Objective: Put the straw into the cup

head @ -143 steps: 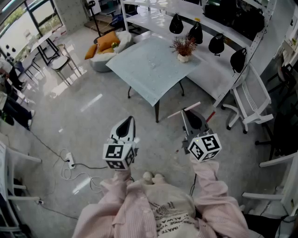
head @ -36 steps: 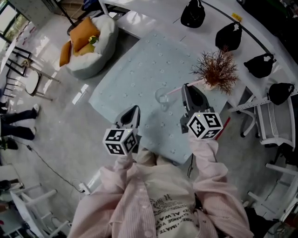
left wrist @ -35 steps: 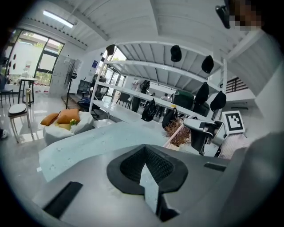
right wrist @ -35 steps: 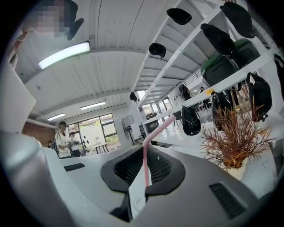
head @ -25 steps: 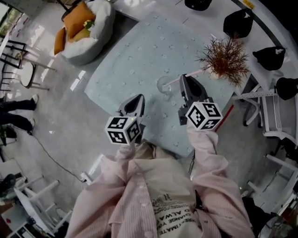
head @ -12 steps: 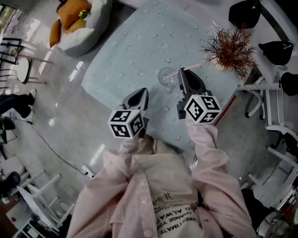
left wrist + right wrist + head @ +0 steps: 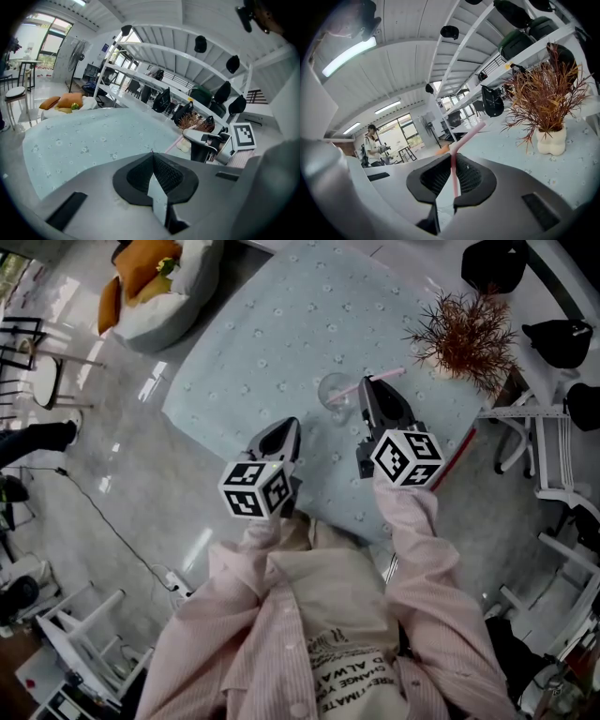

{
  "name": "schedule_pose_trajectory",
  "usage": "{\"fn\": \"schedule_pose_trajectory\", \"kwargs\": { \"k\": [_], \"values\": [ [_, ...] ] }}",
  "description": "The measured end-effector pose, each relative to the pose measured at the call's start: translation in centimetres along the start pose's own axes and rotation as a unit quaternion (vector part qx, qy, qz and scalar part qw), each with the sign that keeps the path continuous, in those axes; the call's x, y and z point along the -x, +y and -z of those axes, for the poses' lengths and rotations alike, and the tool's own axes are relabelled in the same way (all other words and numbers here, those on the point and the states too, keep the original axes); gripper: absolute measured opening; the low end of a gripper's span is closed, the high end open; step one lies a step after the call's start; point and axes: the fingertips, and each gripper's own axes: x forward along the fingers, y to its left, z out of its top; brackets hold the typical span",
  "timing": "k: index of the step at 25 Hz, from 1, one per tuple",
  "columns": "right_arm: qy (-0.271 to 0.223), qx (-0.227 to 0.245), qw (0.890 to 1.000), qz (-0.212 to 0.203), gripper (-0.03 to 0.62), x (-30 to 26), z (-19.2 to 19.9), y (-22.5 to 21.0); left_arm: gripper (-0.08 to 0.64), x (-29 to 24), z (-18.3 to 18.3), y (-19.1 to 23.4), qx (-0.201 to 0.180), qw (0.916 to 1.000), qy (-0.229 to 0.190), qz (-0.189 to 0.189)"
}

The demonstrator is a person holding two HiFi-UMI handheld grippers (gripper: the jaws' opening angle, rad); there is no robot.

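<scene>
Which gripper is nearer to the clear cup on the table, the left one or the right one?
Right. The right gripper, shut on the pink straw, is just beside the clear cup. The left gripper is farther off, below and left of it in the head view.

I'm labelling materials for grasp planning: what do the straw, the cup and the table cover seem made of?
Straw: probably plastic, pink, smooth, with a bend near its top.
Cup: clear glass or plastic, cannot tell which; the cover shows through it.
Table cover: pale blue, matte, small repeated print; likely cloth or vinyl.
</scene>
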Motion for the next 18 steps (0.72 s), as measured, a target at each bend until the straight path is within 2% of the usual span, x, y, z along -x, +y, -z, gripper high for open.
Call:
{"fn": "schedule_pose_trajectory", "kwargs": {
  "k": [8, 9, 12, 18],
  "values": [
    [0.004, -0.028, 0.999, 0.015, 0.025, -0.1, 0.4, -1.4, -0.002, -0.1, 0.1, -0.1, 0.002, 1.0, 0.001, 0.005],
    [0.005, -0.031, 0.999, 0.017, 0.031, -0.1, 0.5, -1.5, -0.002, -0.2, 0.1, -0.1, 0.001, 1.0, 0.002, 0.005],
    [0.007, -0.042, 0.999, 0.019, 0.104, 0.0, 0.9, -1.8, -0.002, -0.3, 0.3, -0.2, 0.001, 1.0, 0.002, 0.007],
    [0.018, -0.053, 0.998, 0.021, 0.114, 0.6, 1.6, -2.0, -0.002, -0.2, 0.1, -0.5, -0.004, 0.9999, 0.0, 0.012]
  ]
}}
